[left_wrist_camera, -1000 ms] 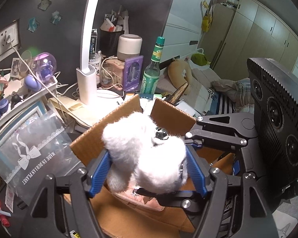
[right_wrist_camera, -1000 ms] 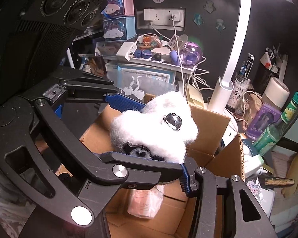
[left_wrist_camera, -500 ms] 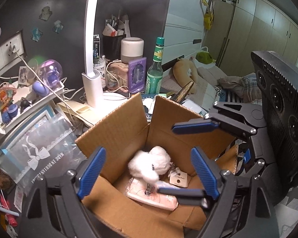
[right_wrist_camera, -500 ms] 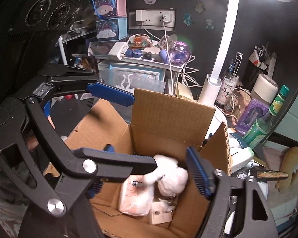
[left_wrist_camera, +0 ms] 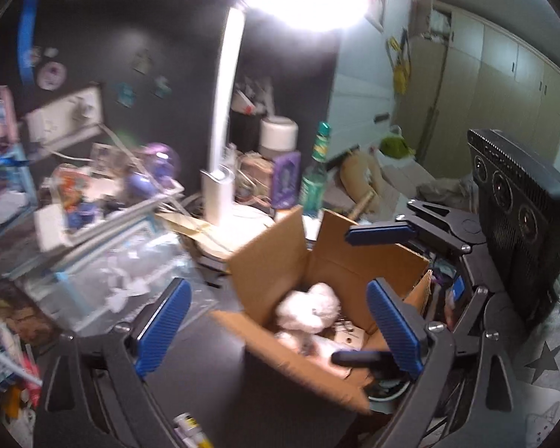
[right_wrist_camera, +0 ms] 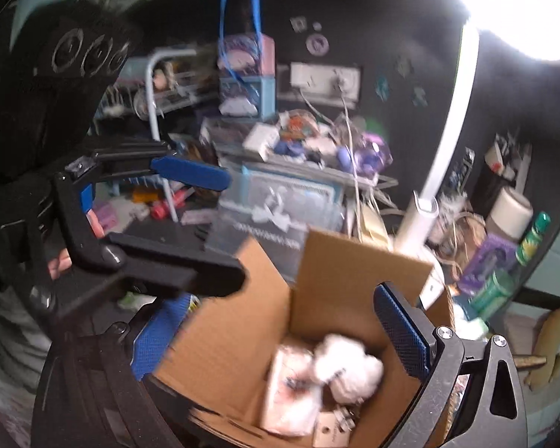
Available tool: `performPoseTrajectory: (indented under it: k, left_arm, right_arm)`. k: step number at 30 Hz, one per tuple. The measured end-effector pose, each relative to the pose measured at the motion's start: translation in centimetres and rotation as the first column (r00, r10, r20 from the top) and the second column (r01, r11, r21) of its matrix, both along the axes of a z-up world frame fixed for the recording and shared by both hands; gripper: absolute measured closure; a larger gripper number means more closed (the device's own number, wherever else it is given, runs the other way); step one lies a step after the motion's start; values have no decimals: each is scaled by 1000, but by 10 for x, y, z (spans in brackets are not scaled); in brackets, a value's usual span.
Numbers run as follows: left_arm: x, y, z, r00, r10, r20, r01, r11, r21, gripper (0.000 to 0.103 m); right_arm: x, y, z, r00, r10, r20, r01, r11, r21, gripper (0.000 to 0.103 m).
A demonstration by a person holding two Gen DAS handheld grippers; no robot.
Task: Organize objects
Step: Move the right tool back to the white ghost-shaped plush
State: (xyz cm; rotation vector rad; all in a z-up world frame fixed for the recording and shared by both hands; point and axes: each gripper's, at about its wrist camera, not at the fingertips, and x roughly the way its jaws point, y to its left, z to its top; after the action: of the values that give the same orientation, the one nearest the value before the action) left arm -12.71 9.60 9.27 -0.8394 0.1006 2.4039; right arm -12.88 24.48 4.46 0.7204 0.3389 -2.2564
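Observation:
A white fluffy plush toy [left_wrist_camera: 310, 311] lies inside an open cardboard box [left_wrist_camera: 268, 261], beside a pink packet [right_wrist_camera: 291, 392]; the toy also shows in the right wrist view [right_wrist_camera: 349, 369]. My left gripper [left_wrist_camera: 276, 332] is open and empty, raised above the box's near left corner. My right gripper [right_wrist_camera: 280, 336] is open and empty above the box [right_wrist_camera: 354, 272]. Each gripper shows in the other's view: the right one [left_wrist_camera: 358, 291] and the left one [right_wrist_camera: 205, 224].
A white desk lamp [left_wrist_camera: 220, 183] stands behind the box with a green bottle [left_wrist_camera: 313, 183], a purple box [left_wrist_camera: 285, 179] and a white canister [left_wrist_camera: 278, 136]. A cluttered shelf [left_wrist_camera: 93, 201] and clear plastic bag [left_wrist_camera: 108, 272] lie to the left. A bed [left_wrist_camera: 399, 175] is at the right.
Both grippers held the plush toy a second ago, then opened and dropped it into the box. Both have since lifted and drawn back leftward; the views are blurred.

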Motion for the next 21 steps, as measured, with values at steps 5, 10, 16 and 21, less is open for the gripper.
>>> performPoseTrajectory:
  k: [5,10,16,21]
  left_arm:
    - [28,-61,6,992,109,-55,-108,994,21,4]
    - [60,-115,-9,971,224,-77,-222,974,34,2]
    - [91,-171,-54,932,361,-41,-358,932,51,1]
    - [108,-201,-100,907,419,35,-421,904,81,1]
  right_arm:
    - [16,-32,16,997,58,-45,-60,997,-46,2]
    - [38,-78,10,978,201,-46,-204,977,-56,2]
    - [73,-136,-24,918,395,-28,-395,918,-17,3]
    - [82,-161,-80,889,446,100,-447,894,-13,3]
